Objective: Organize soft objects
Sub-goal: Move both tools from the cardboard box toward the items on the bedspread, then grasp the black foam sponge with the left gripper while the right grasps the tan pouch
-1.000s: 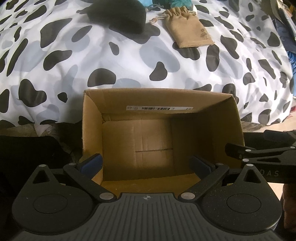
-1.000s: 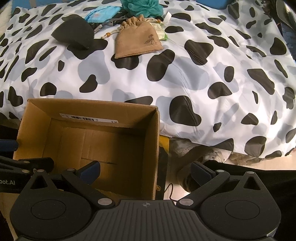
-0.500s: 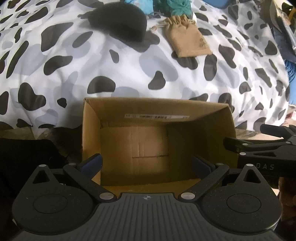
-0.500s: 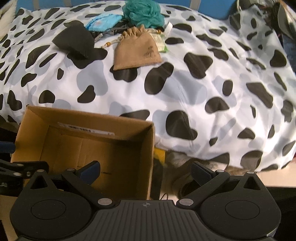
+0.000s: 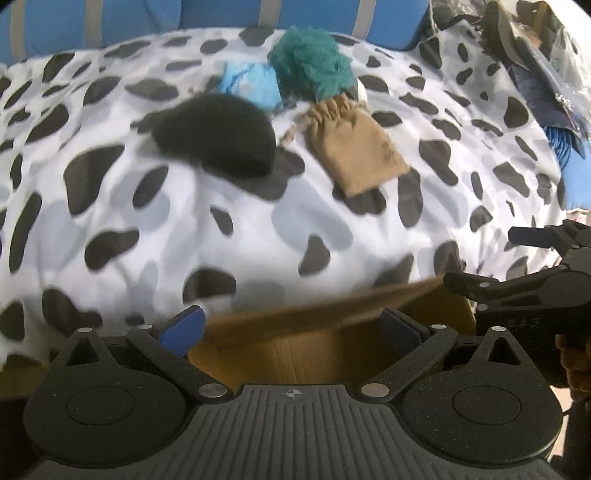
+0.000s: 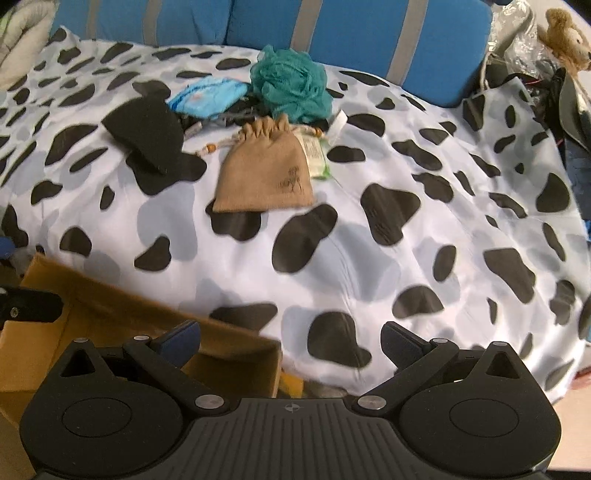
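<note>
Right now my left gripper (image 5: 291, 326) and right gripper (image 6: 290, 338) both gape wide, holding nothing; the tan pouch (image 6: 264, 171), black cloth (image 6: 146, 134) and teal puff (image 6: 290, 86) lie upper-centre, the box (image 6: 85, 317) lower left.

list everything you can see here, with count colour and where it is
bedspread: 1, white with black and grey spots, over the bed
cardboard box: 1, brown, open, at the near edge of the bed
drawstring pouch: 1, tan, mid bed
black pad: 1, black, left of the pouch
mesh sponge: 1, teal, behind the pouch
blue packet: 1, light blue, left of the sponge
cushions: blue with grey stripes, behind the bed
teddy bear: 1, tan, far right corner
left gripper: black, blue pads, open
right gripper: black, blue pads, open
</note>
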